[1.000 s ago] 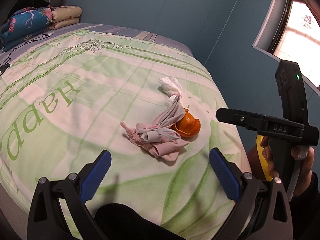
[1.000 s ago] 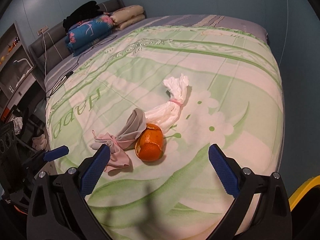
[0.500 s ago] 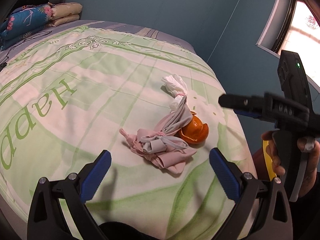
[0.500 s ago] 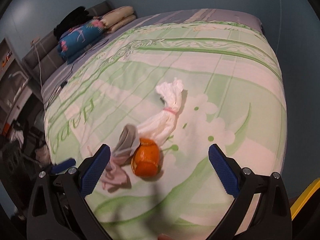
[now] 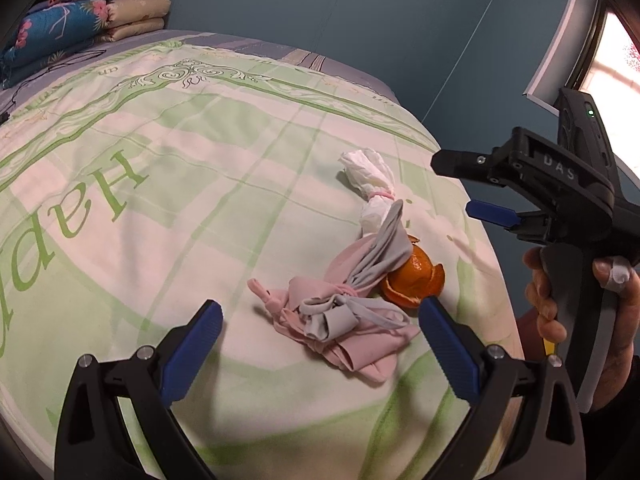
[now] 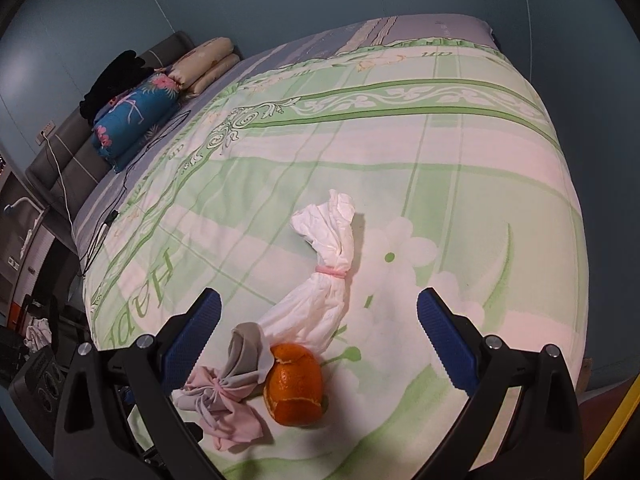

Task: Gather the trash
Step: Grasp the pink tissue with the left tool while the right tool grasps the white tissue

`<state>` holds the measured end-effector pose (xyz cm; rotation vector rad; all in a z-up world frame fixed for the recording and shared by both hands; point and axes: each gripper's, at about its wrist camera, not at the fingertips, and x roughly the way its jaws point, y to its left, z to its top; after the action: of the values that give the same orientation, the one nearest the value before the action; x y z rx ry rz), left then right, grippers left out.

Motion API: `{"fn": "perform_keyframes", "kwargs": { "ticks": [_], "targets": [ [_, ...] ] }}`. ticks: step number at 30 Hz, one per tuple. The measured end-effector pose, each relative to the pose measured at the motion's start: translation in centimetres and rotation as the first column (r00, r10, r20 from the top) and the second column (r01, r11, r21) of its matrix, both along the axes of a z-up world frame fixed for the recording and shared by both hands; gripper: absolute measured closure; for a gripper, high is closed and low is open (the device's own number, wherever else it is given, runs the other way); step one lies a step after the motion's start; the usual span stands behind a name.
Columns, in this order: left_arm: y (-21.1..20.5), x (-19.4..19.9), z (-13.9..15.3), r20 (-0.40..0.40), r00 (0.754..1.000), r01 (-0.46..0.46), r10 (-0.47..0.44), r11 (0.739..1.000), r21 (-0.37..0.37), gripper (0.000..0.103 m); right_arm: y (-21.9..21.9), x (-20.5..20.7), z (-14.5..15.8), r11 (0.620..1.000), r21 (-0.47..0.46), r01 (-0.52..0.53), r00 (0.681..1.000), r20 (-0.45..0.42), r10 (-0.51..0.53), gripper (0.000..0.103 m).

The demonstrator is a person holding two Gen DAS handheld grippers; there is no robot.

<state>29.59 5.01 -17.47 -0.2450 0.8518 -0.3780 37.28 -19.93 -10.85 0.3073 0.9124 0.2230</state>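
Near the bed's [image 6: 460,128] foot edge, an orange peel [image 6: 295,386], a tied white tissue [image 6: 324,280] at its 12 o'clock and a knotted cloth [image 6: 224,404] at 9 are clustered. Both the left gripper [image 5: 320,344] and right gripper [image 6: 318,338] are held spread and empty above them, so the approach step is judged in hand; a descent and closure on one piece is called for next.

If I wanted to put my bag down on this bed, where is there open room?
Most of the green bedspread is bare: everything between the white tissue bundle and the folded bedding at the headboard. It is crowded only near the foot edge, where the bundle, orange peel and pink-grey cloth lie touching.
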Motion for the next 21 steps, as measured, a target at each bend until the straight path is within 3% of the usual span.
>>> {"fn": "perform_keyframes", "kwargs": {
  "ticks": [9,12,14,21],
  "targets": [
    [-0.5,1.0,-0.2,0.001,0.999,0.032,-0.032,0.999,-0.013,0.008,0.9,3.1,-1.2,0.998,-0.045,0.047,0.999,-0.002,-0.047,0.01],
    [-0.5,1.4,-0.2,0.0,0.999,0.039,-0.039,0.999,-0.025,0.009,1.4,4.0,-2.0,0.997,-0.054,0.05,0.998,-0.022,-0.051,0.017],
    [-0.6,1.7,-0.4,-0.012,0.999,0.049,-0.05,0.998,-0.033,0.016,1.6,4.6,-2.4,0.997,-0.057,0.055,0.998,-0.031,-0.057,0.018],
    [-1.2,2.2,-1.2,-0.033,0.996,0.081,-0.083,0.996,-0.037,0.023,1.8,6.0,-3.3,0.994,-0.085,0.072,0.996,-0.045,-0.076,0.023]
  ]
}}
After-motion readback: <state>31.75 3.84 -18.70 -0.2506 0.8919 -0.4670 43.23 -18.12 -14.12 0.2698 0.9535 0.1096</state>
